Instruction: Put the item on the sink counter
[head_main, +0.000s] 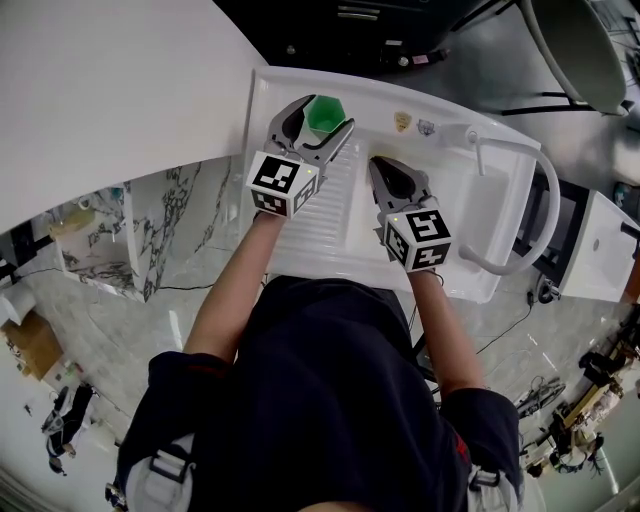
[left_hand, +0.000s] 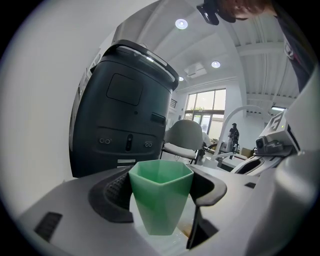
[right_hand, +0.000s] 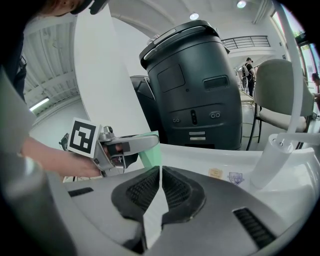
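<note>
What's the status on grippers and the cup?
Left gripper shut on green cup, upright, at the sink counter's far end. Right gripper shut, empty, alongside. No obstruction seen on the counter.

We record the cup (left_hand: 161, 200) over the far left corner of the table (head_main: 262, 90), between the jaws of the left gripper (head_main: 322, 122), which close against its sides. The ribbed drainboard (head_main: 335, 210) lies nearer the front edge. The right gripper (head_main: 383, 168) sits right of the left one, over the table's middle, jaws together. The basin (head_main: 490, 205) lies at the right end, with the faucet (head_main: 545, 190) arching over it. Behind the table's far edge stands a machine (left_hand: 125, 110), with a chair (left_hand: 185, 135) to its right.
</note>
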